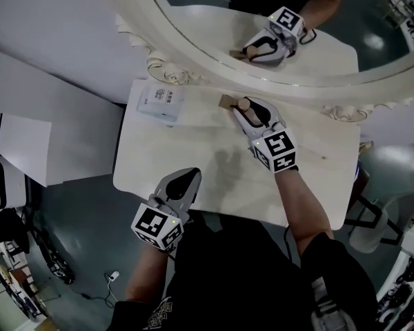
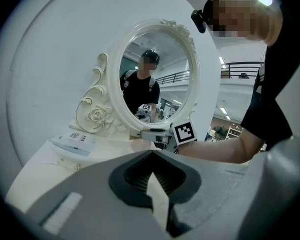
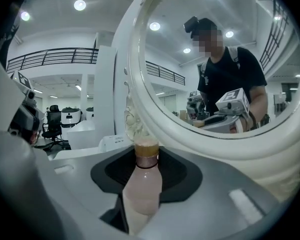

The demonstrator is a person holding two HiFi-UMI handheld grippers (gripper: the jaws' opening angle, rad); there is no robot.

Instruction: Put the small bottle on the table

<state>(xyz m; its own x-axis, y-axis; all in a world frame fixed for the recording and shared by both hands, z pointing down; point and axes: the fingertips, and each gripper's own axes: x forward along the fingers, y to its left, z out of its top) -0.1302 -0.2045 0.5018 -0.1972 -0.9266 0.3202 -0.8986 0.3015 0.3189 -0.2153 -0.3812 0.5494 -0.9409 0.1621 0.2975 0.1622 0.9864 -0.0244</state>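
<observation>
A small pinkish bottle (image 3: 142,186) with a tan cap is clamped between the jaws of my right gripper (image 3: 142,209). In the head view, the right gripper (image 1: 245,109) holds the bottle (image 1: 236,103) lying sideways low over the white table (image 1: 193,150), close to the mirror's base, cap pointing left. Whether it touches the tabletop is not visible. My left gripper (image 1: 190,178) rests over the table's near edge, jaws shut with nothing between them. In its own view the left gripper (image 2: 155,191) faces the mirror.
An oval mirror in an ornate white frame (image 1: 214,59) stands along the table's far side and reflects the right gripper. A flat white box (image 1: 161,102) lies at the table's far left corner. Grey floor surrounds the table, with a stool (image 1: 372,226) to the right.
</observation>
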